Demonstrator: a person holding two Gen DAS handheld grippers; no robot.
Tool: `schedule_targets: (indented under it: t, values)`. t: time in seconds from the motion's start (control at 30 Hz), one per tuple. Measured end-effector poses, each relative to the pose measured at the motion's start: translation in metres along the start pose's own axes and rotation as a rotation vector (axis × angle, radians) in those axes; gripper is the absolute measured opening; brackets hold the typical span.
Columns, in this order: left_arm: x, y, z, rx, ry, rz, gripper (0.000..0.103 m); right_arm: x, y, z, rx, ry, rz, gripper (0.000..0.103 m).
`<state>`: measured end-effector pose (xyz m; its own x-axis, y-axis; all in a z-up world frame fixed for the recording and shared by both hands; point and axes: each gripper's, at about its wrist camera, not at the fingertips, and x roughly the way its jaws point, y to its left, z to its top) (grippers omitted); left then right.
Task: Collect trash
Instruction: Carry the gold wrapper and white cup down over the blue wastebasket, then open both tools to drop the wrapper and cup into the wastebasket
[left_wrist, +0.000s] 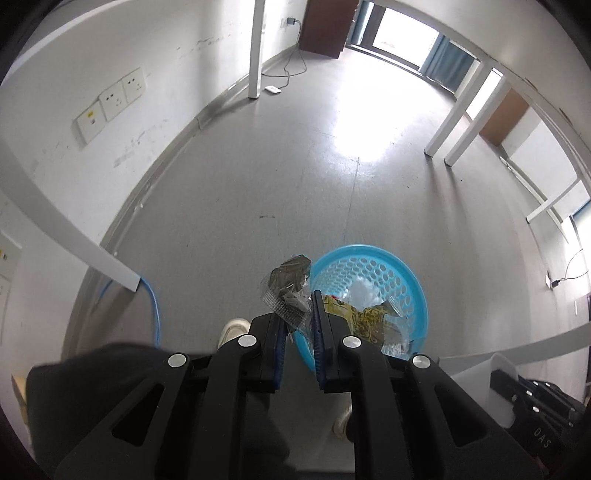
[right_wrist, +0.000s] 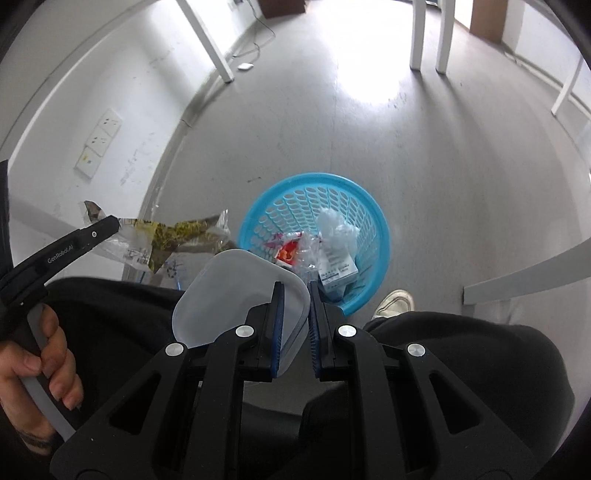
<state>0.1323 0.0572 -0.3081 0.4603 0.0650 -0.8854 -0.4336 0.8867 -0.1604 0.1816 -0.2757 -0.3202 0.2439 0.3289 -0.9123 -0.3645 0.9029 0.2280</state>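
A blue perforated trash basket (left_wrist: 415, 291) stands on the grey floor and also shows in the right wrist view (right_wrist: 376, 236). It holds crumpled white tissue (right_wrist: 334, 227), a small carton (right_wrist: 338, 271) and a red wrapper (right_wrist: 286, 254). My left gripper (left_wrist: 300, 314) is shut on a clear plastic wrapper with yellow-brown print (left_wrist: 288, 284), held above the basket's left rim; it also shows in the right wrist view (right_wrist: 166, 236). My right gripper (right_wrist: 295, 291) is shut on the edge of a translucent white plastic lid (right_wrist: 236, 295), just short of the basket's near rim.
White table legs (left_wrist: 254, 48) stand at the back, more legs (right_wrist: 415, 35) to the right. Wall sockets (left_wrist: 110, 99) and a blue cable (left_wrist: 155, 310) are on the left. The person's shoes (right_wrist: 393, 301) and dark-clothed legs are below the grippers.
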Motion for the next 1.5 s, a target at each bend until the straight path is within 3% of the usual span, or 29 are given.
schedule_targets:
  t: [0.23,0.47,0.7,0.97,1.03,1.07,1.1,1.13,1.3,1.5]
  values:
    - [0.063,-0.031,0.011,0.070,0.107,0.026,0.012,0.041,-0.010,0.027,0.038,0.018,-0.043,0.012]
    - [0.121,-0.023,0.023,-0.019,0.248,0.042,0.012,0.091,-0.019,0.051,0.058,0.071,-0.087,0.012]
    - [0.151,-0.034,0.022,-0.025,0.291,0.036,0.012,0.140,-0.046,0.071,0.164,0.171,-0.121,0.012]
    - [0.172,-0.051,0.021,0.015,0.288,0.001,0.013,0.156,-0.052,0.086,0.197,0.163,-0.122,0.012]
    - [0.174,-0.053,0.022,0.000,0.276,-0.040,0.023,0.158,-0.054,0.087,0.214,0.155,-0.133,0.014]
    - [0.174,-0.054,0.023,0.001,0.271,-0.049,0.042,0.161,-0.056,0.087,0.225,0.158,-0.130,0.018]
    - [0.174,-0.053,0.024,0.002,0.259,-0.046,0.053,0.163,-0.058,0.087,0.234,0.165,-0.124,0.030]
    - [0.173,-0.052,0.025,-0.001,0.249,-0.039,0.052,0.165,-0.059,0.086,0.241,0.174,-0.119,0.034]
    - [0.178,-0.045,0.024,-0.023,0.270,0.002,0.051,0.172,-0.061,0.087,0.248,0.214,-0.105,0.035]
    - [0.166,-0.055,0.026,0.027,0.248,0.019,0.051,0.171,-0.041,0.081,0.144,0.249,-0.114,0.038]
